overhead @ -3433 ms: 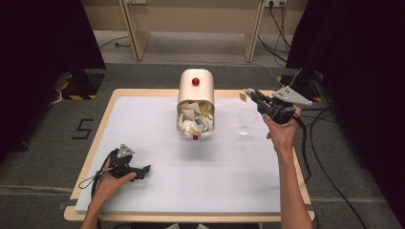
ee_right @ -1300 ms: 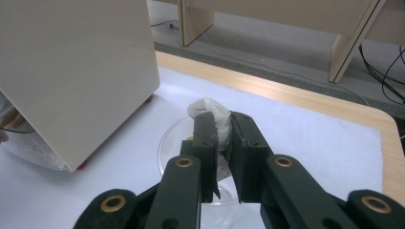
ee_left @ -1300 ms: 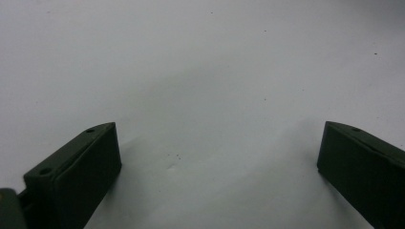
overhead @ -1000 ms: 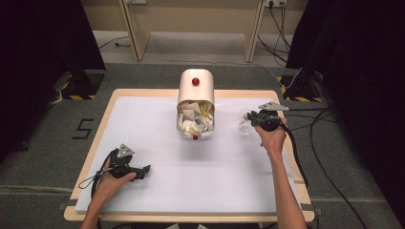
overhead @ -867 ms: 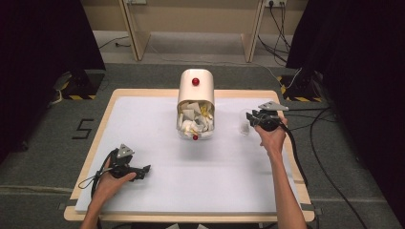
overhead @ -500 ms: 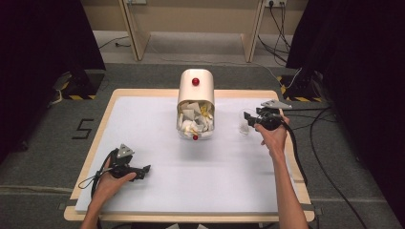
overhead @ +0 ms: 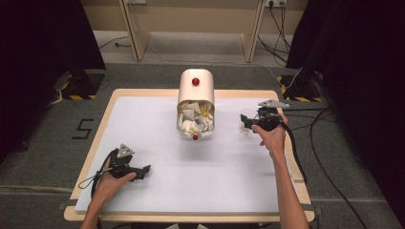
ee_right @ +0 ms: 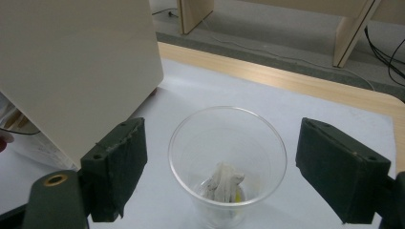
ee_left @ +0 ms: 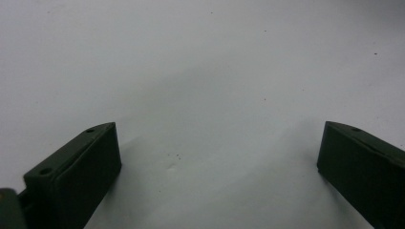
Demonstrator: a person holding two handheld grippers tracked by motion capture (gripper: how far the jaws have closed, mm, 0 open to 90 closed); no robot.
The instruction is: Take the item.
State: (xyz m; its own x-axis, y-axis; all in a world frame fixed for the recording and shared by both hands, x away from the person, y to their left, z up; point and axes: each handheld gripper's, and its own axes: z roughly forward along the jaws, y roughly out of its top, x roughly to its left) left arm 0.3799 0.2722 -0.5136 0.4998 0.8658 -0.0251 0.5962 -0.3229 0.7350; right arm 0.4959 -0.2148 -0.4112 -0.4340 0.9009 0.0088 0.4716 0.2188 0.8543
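My right gripper (ee_right: 219,167) has just been opening, jaws now wide, clear cup (ee_right: 228,162) upright between them, untouched, tea bag (ee_right: 222,183) inside. Dispenser box (overhead: 195,102) sits just left. Left gripper (overhead: 143,170) open, idle, well apart.

You can read just one sign here: a black figure "5" (overhead: 83,129) marked on the grey floor (overhead: 43,143) to the left of the table (overhead: 143,94) in the high view. Nothing else carries writing you could make out; the cream bin (overhead: 196,90) has two red dots but no lettering, and the clear cup (ee_right: 228,157) is unmarked.
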